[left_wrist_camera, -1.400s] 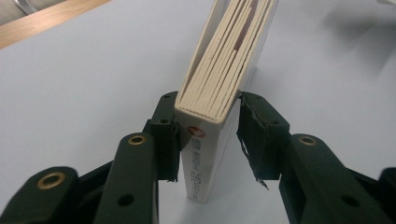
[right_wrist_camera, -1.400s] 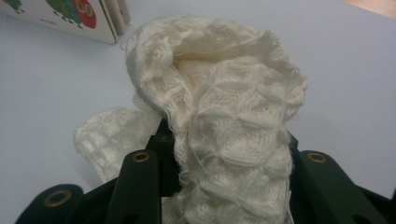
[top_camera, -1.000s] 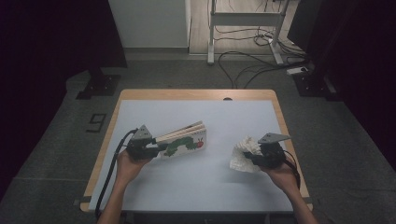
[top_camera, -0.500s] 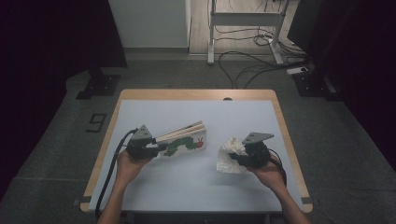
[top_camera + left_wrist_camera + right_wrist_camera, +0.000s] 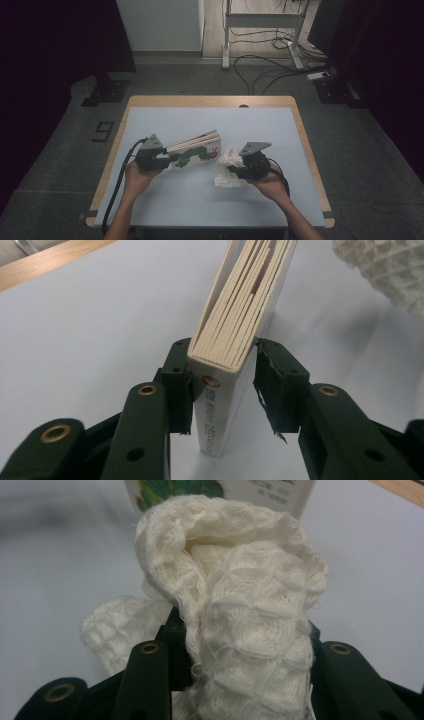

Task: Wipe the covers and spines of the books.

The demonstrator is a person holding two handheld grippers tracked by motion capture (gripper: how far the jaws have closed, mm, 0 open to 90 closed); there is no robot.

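Left tongs (image 5: 220,385) pinched the board book (image 5: 195,150) upright; right tongs (image 5: 239,169), pinching the cloth (image 5: 229,161), should wipe its cover gently.

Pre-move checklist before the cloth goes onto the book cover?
1. Left gripper clamped on the book at its spine end: ok.
2. Book tilted up off the table, cover facing the cloth side: ok.
3. Right gripper shut on the white cloth: ok.
4. Cloth bunched ahead of the fingers, enough to wipe with: ok.
5. Cloth touching the book: cannot tell; close beside it in the high view.
6. Path between cloth and book free: ok.
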